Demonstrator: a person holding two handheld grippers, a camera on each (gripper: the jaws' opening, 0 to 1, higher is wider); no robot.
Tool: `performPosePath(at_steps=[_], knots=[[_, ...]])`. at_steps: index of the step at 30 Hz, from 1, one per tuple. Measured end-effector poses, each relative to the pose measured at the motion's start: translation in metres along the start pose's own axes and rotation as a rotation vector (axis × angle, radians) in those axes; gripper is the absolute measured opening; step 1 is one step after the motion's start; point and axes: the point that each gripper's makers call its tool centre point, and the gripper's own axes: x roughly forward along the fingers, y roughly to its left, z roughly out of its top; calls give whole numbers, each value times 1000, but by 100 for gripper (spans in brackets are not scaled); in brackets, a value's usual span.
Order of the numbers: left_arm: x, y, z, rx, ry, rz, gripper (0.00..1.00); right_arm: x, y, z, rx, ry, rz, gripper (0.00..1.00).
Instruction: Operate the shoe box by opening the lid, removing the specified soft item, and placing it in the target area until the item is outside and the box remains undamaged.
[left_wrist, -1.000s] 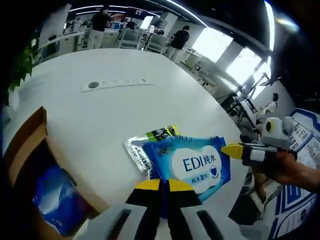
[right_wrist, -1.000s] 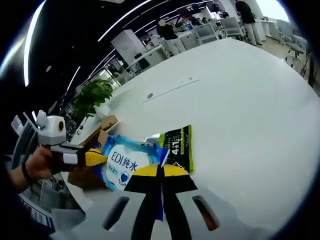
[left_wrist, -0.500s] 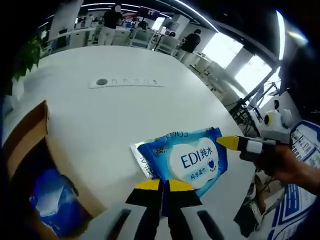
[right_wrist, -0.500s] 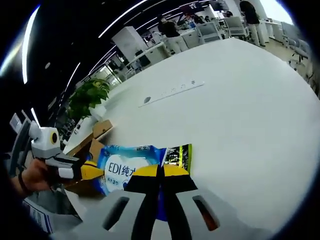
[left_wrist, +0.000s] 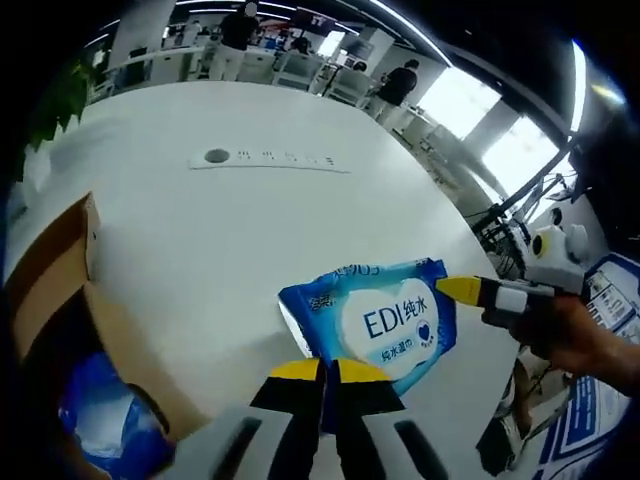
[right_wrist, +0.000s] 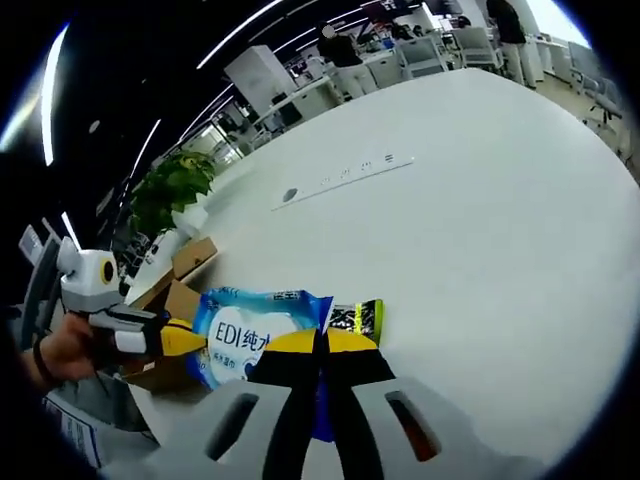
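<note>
Tongs (left_wrist: 322, 370) pinching glossy wipes pack (left_wrist: 385, 322)

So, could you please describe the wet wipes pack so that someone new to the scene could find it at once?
Start at the big white table and go to the near edge, beside the open cardboard shoe box. The wet wipes pack is held there between the left gripper and the right gripper. It is blue with a white oval reading EDI, unlike the black-and-green packet behind it.
</note>
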Motion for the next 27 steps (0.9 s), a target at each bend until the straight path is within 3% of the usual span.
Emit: performPosePath(at_steps=[14, 21, 27], knots=[[19, 6, -10, 3, 59, 28, 3, 12, -17, -10, 37, 34, -17, 0], [19, 7, -9, 6, 59, 35, 3, 13, -17, -11, 28, 36, -22, 0], [12, 16, -9, 61, 56, 82, 3, 13, -17, -8, 31, 24, -16, 1]])
